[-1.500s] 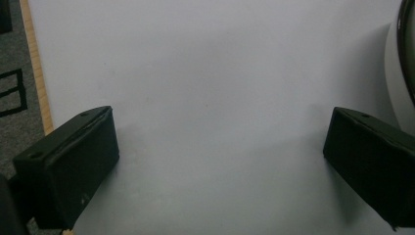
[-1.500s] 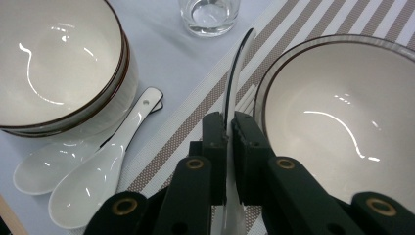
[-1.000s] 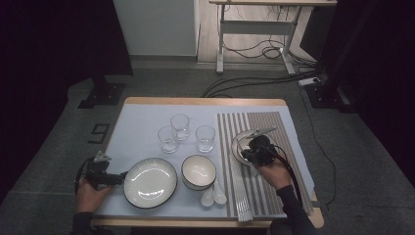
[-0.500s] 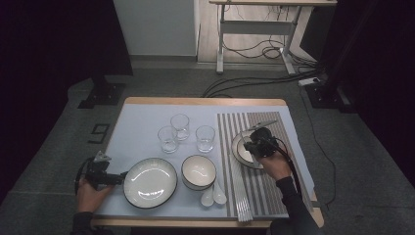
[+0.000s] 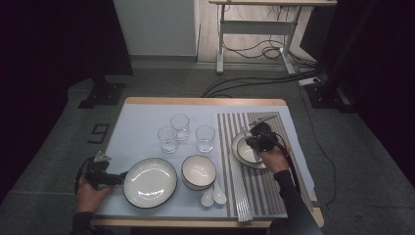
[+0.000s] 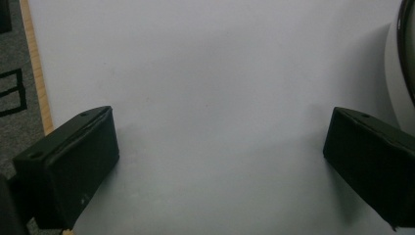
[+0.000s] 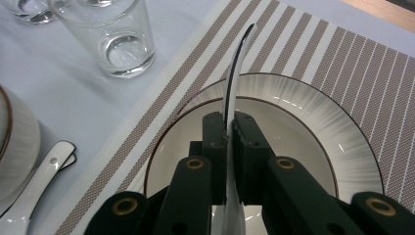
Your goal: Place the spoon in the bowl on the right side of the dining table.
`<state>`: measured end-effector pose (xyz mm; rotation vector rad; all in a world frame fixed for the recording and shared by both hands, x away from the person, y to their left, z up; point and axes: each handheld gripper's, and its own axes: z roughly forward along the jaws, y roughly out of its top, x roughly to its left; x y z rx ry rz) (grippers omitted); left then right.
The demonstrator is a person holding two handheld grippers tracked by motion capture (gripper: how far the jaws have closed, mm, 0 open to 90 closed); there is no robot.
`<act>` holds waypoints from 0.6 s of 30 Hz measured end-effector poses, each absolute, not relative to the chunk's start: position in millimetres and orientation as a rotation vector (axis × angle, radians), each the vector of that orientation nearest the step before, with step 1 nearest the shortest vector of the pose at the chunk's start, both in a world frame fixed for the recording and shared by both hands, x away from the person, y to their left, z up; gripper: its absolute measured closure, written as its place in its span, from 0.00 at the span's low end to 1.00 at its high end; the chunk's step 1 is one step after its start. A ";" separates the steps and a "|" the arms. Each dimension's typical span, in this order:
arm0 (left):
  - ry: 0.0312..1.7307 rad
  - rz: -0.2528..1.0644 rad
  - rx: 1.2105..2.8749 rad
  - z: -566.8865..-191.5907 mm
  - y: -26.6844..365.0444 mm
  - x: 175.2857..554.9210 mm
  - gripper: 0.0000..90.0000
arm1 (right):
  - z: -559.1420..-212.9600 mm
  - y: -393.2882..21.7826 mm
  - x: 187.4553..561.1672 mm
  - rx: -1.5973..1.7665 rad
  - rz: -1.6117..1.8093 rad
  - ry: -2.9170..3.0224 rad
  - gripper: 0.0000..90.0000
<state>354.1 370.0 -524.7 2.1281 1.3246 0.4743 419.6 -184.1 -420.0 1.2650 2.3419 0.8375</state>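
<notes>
Setting the table is partway through: from above, the right gripper (image 5: 255, 138) is clamping a spoon (image 5: 258, 120) over the bowl (image 5: 241, 155) at three o'clock. Left gripper (image 5: 100, 177) is waiting, jaws spread, at nine. Right gripper view: spoon (image 7: 235, 78) is standing on edge, not yet laid down.

- The left gripper (image 6: 215, 161) is holding its two black jaws wide apart, with nothing lying between them.
- The jaws are hanging over a pale blue mat (image 6: 210, 73).
- A plate (image 6: 399, 73) is showing its dark rim at the right edge, just beside the right jaw.
- A wooden table edge (image 6: 36, 83) is running down the left side, with grey floor (image 6: 12, 58) lying beyond it.
</notes>
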 end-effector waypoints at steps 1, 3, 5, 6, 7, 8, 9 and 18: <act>1.324 0.475 2.128 -524.7 370.1 354.2 0.00 | -420.4 -184.1 420.5 1.265 0.835 2.342 0.94; 1.325 0.475 2.128 -524.7 370.0 354.1 0.00 | -421.7 -184.1 423.1 1.268 0.828 2.344 0.94; 1.324 0.475 2.128 -524.7 370.1 354.2 0.00 | -423.1 -183.9 425.3 1.272 0.823 2.341 0.94; 1.325 0.475 2.128 -524.7 370.1 354.2 0.00 | -423.7 -183.9 426.1 1.270 0.822 2.342 0.94; 1.324 0.474 2.128 -524.6 370.1 354.1 0.00 | -424.3 -183.8 427.0 1.274 0.820 2.341 0.94; 1.324 0.475 2.128 -524.7 370.0 354.1 0.00 | -425.1 -183.8 428.0 1.274 0.817 2.342 0.94; 1.324 0.475 2.128 -524.6 370.1 354.1 0.00 | -426.0 -183.3 428.7 1.276 0.813 2.340 0.94; 1.324 0.474 2.128 -524.7 370.1 354.1 0.00 | -433.1 -182.1 434.3 1.278 0.800 2.333 0.94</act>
